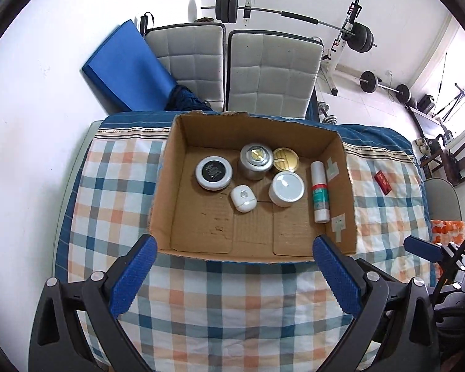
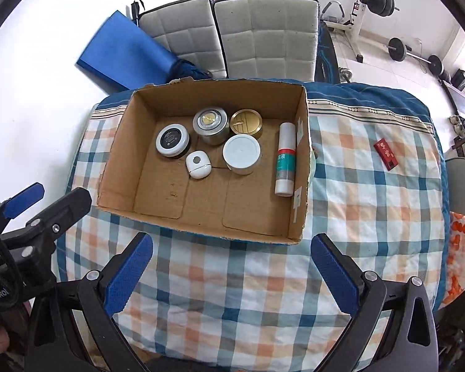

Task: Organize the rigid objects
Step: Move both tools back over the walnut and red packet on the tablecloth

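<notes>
The supporting surface is a bed covered by a checked quilt [image 2: 263, 279] in white, orange and blue, with a dark blue border along its far edge. An open cardboard box [image 2: 158, 96] rests directly on the quilt, left of centre. A small red packet [image 2: 386, 154] lies flat on the quilt, well apart from the box, toward the right edge.

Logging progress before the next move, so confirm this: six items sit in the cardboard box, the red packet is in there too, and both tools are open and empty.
Not quite. The red packet lies outside the cardboard box, on the checked cloth to its right, as the right wrist view shows. The rest holds: six items inside, left tool and right tool open and empty.
</notes>
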Motion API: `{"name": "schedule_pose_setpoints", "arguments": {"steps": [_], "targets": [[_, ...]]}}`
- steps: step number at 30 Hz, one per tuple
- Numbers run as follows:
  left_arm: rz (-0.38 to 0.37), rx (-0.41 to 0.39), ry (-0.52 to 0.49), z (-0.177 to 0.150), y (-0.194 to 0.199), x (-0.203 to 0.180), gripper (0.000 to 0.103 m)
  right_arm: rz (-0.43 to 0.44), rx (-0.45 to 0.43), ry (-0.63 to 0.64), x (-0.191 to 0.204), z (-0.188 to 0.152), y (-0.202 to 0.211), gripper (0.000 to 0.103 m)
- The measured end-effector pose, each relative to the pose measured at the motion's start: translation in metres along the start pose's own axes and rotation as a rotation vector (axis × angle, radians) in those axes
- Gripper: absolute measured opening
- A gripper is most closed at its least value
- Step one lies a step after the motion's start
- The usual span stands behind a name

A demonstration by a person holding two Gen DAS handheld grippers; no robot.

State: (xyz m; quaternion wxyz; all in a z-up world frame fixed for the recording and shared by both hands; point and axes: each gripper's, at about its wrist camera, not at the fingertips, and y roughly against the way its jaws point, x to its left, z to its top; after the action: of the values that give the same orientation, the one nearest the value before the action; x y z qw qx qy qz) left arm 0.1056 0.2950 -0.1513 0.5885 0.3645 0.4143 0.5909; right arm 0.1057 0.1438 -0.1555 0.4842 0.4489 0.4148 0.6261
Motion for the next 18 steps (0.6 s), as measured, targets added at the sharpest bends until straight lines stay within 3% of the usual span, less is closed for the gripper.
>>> {"name": "schedule_pose_setpoints", "arguments": {"steps": [5, 9, 13, 18], "targets": [[-0.027, -0.017, -0.01, 0.014, 0.002, -0.037, 0.103, 0.033, 0.002, -0.034, -0.031, 0.001, 0.007, 0.103], [-0.032, -0.024, -0.051, 0.037, -0.012, -0.085, 0.103, 0.017, -0.002, -0.096, -0.084, 0.013, 0.013, 0.103], [0.037, -0.038, -0.105, 0.062, -0.045, -0.14, 0.103, -0.033, -0.002, -0.195, -0.159, 0.032, 0.007, 0.103], [0.16, -0.012, -0.093, 0.079, -0.102, -0.164, 0.103, 0.052, 0.074, -0.347, -0.234, 0.055, -0.047, 0.103]]}}
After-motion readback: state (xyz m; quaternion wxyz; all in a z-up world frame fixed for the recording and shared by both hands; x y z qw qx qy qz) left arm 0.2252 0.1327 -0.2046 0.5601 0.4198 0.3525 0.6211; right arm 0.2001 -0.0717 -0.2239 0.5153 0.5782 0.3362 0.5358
